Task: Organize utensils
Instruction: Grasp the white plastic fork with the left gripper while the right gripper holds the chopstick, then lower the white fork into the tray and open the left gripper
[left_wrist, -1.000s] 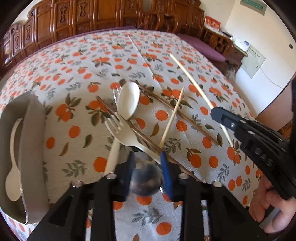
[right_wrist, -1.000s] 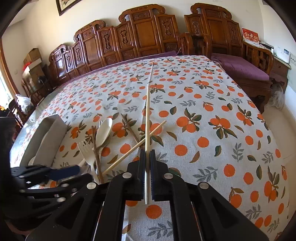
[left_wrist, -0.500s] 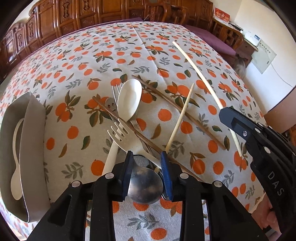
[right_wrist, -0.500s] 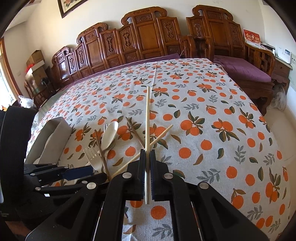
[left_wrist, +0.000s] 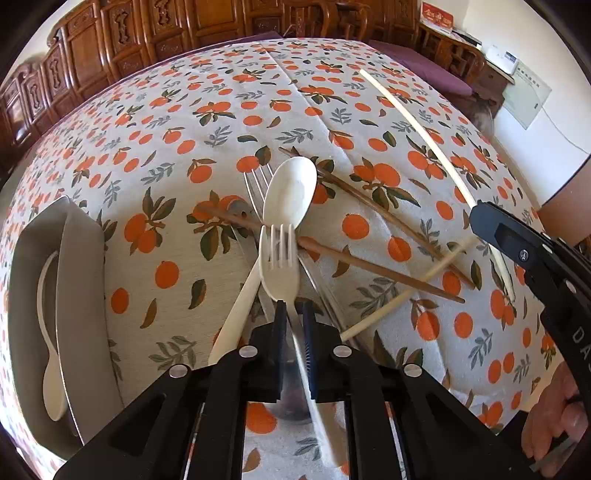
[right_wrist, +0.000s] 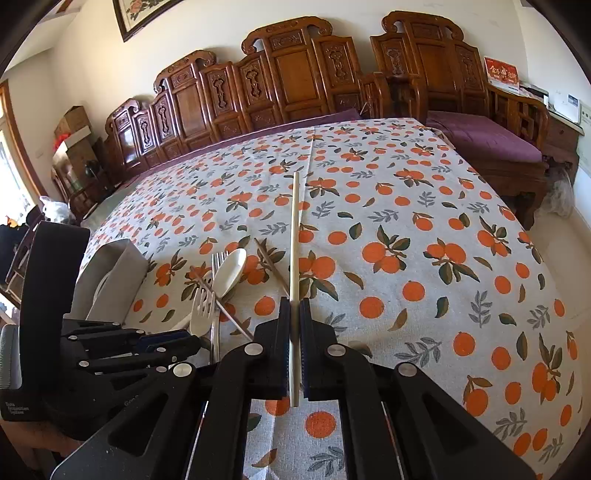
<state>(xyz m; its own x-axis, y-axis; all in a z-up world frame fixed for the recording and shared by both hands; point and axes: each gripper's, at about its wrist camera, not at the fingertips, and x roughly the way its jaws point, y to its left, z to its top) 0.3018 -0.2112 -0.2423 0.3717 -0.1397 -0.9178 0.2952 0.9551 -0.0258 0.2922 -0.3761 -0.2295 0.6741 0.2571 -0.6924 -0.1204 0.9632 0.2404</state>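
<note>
My left gripper (left_wrist: 293, 308) is shut on the handle of the cream plastic fork (left_wrist: 279, 258), which sticks out ahead over the pile. The pile holds a cream spoon (left_wrist: 290, 195), a metal fork (left_wrist: 256, 184), brown chopsticks (left_wrist: 369, 206) and a pale chopstick (left_wrist: 399, 293). A metal spoon bowl (left_wrist: 291, 398) lies under my left gripper. My right gripper (right_wrist: 294, 306) is shut on another pale chopstick (right_wrist: 294, 236), held above the cloth. The grey tray (left_wrist: 79, 280) at the left holds a cream spoon (left_wrist: 50, 365).
The table is covered by a cloth with orange prints (right_wrist: 406, 258). Carved wooden chairs (right_wrist: 288, 85) stand along the far edge. The tray (right_wrist: 110, 273) sits at the left in the right wrist view, with the left gripper (right_wrist: 170, 341) in front of it.
My left gripper has closed from wide open around the metal spoon bowl onto the cream fork's handle. The right gripper has risen slightly, still holding its chopstick.
</note>
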